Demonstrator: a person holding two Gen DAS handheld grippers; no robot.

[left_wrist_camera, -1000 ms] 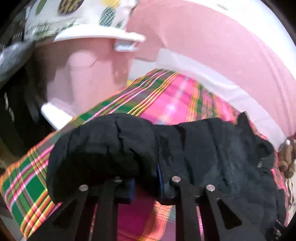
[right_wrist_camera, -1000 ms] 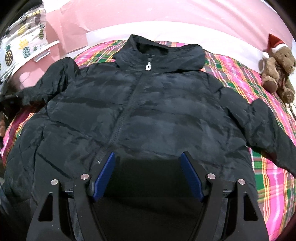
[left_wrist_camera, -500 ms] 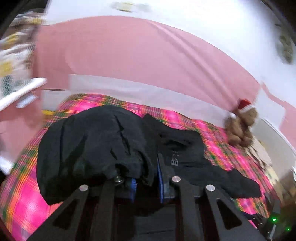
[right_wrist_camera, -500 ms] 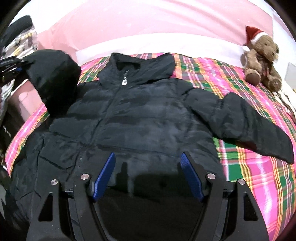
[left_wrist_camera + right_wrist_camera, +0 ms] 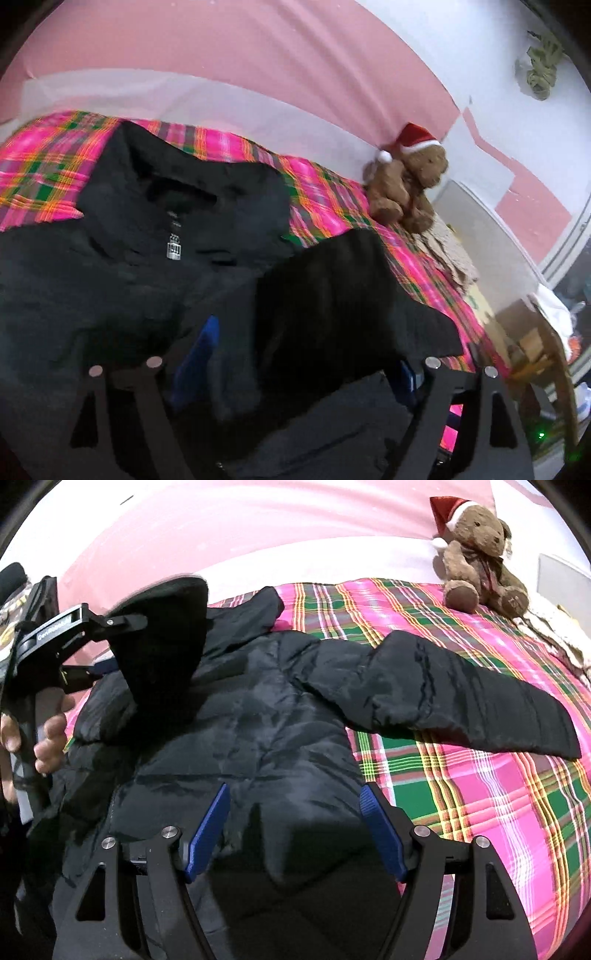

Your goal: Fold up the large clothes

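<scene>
Opening L gripper (image 5: 306, 354), sleeve (image 5: 332, 295) draped btwn fingers, not pinched

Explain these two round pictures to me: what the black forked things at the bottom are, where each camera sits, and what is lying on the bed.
There is no robot. A person carries a hand-held claw in each hand, and each claw has a wide-angle camera looking along its two black fingers with blue pads.

One picture looks out from the left claw, the other from the right claw. The right view also shows the left claw from outside.

A black puffy zip-up jacket lies on a bed with a pink and green plaid cover. A brown teddy bear in a red Santa hat sits at the head.

The left claw's jaws are opening, with one jacket sleeve draped between them over the jacket's chest. The right claw is open, holding nothing.
</scene>
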